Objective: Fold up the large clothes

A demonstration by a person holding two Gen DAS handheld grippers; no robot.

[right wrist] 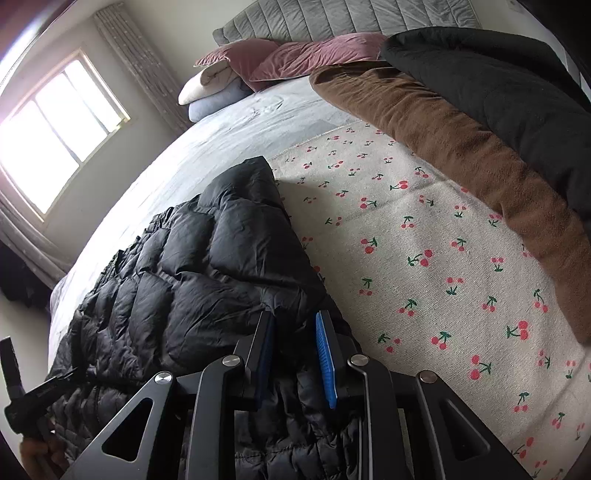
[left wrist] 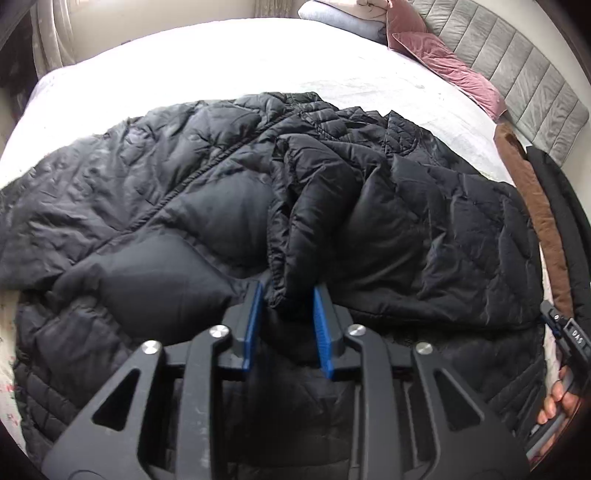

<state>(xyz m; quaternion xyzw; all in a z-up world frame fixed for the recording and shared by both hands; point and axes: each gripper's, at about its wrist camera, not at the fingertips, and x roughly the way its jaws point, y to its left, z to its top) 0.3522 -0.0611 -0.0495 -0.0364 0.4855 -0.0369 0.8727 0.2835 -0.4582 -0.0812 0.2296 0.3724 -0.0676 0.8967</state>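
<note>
- The black puffer jacket (left wrist: 229, 206) lies spread on the bed (left wrist: 229, 62), directly in front of and under both grippers.
- In the left wrist view, the left gripper (left wrist: 287, 295) stands partly open, its blue-lined fingers (left wrist: 254, 325) on either side of a bunched fold of the jacket. The fold sits in the gap, but the pads do not look pressed onto it, so a firm grip cannot be told.
- In the right wrist view, the right gripper (right wrist: 295, 319) is also partly open, over the jacket's near right edge. Jacket cloth (right wrist: 207, 266) lies between and below its fingers (right wrist: 325, 358); whether they pinch it cannot be told.
- The right gripper also shows at the far right edge of the left view (left wrist: 569, 332), with a hand (left wrist: 554, 402) on its handle; the left gripper shows at the lower left of the right view (right wrist: 55, 384).
- The jacket's long axis runs left to right across the left view, a folded part heaped up along its middle. In the right view it stretches away from the gripper toward the window (right wrist: 55, 125).
- Just right of the jacket lies a cherry-print cloth (right wrist: 424, 240), and beyond it a brown garment (right wrist: 443, 140) with a black garment (right wrist: 509, 85) on top.
- Farthest off, pink pillows (right wrist: 295, 55) lean at the grey padded headboard (right wrist: 332, 18).
</note>
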